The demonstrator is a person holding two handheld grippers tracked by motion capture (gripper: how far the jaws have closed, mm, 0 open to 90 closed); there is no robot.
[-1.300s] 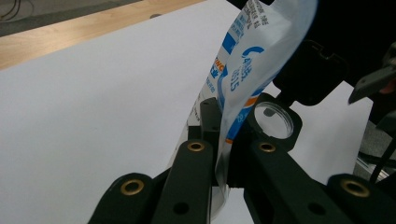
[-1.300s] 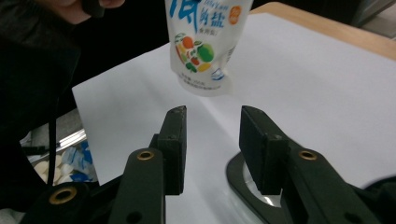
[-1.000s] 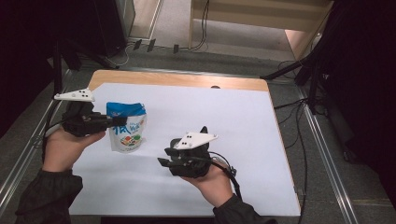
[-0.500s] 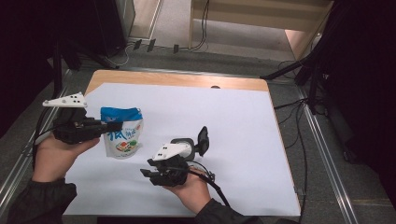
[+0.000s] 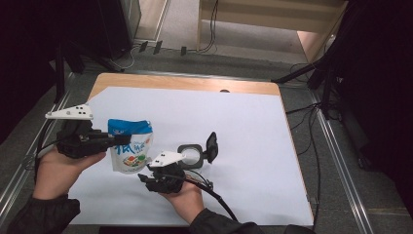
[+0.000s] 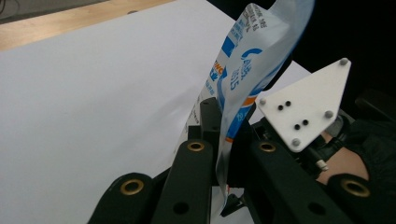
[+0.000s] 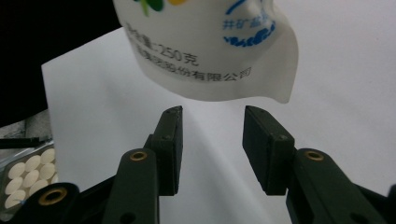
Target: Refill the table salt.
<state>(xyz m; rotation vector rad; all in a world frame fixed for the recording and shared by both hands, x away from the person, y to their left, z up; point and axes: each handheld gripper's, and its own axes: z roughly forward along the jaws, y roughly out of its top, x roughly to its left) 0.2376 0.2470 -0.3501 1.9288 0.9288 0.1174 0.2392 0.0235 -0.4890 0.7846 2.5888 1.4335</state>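
Note:
A white and blue stand-up pouch (image 5: 129, 146) hangs just above the white table sheet (image 5: 234, 117). My left gripper (image 5: 117, 140) is shut on its left edge. In the left gripper view the pouch (image 6: 243, 70) rises from between the closed jaws of the left gripper (image 6: 223, 140). My right gripper (image 5: 146, 176) is low, just right of the pouch's bottom and pointing at it. In the right gripper view the right gripper (image 7: 212, 121) stands open under the pouch's bottom seam (image 7: 210, 70); its jaws have just been opening, with nothing between them.
A small round container (image 5: 191, 154) with its black lid (image 5: 212, 141) flipped up stands on the sheet just right of my right hand. White tablets (image 7: 28, 172) lie in it. The table's wooden far edge (image 5: 185, 83) shows beyond the sheet.
My right gripper has moved left and down toward the pouch's bottom, uncovering the open container behind it. My left gripper has shifted slightly left with the pouch.

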